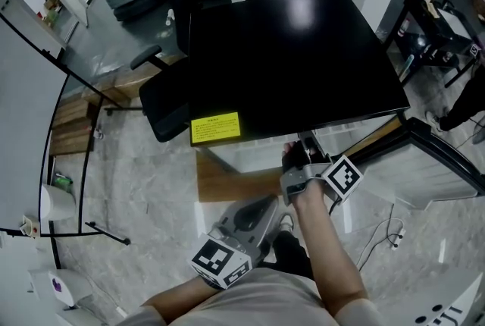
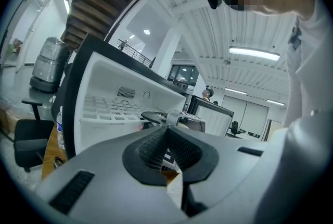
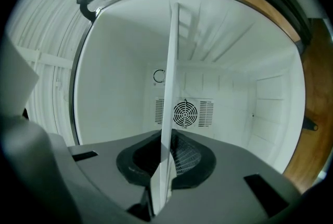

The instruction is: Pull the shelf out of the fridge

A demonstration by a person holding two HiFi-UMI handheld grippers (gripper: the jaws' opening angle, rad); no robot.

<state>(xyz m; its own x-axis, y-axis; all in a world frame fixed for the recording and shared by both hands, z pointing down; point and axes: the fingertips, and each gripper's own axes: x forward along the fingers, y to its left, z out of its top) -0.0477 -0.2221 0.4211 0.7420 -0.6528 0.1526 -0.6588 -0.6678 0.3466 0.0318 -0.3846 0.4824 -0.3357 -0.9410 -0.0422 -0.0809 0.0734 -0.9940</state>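
Left gripper (image 1: 267, 205) sits low, close to the person's body, in front of the fridge (image 1: 288, 59) and well apart from the shelf. Its jaws are pressed together with nothing between them.

Right gripper (image 1: 297, 159), just beyond it and to the right, reaches in under the fridge's black top. Its jaws are closed on the near edge of the shelf (image 3: 169, 77). From the jaws the shelf runs straight back into the fridge toward the rear wall. In the right gripper view it appears edge-on, as a thin, pale, flat sheet with a straight rim.

The fridge is black outside, with a yellow sticker (image 1: 215, 127) at the near left corner of its top. Inside it is white, and it holds the shelf. A round fan grille (image 3: 183, 112) sits on its back wall.
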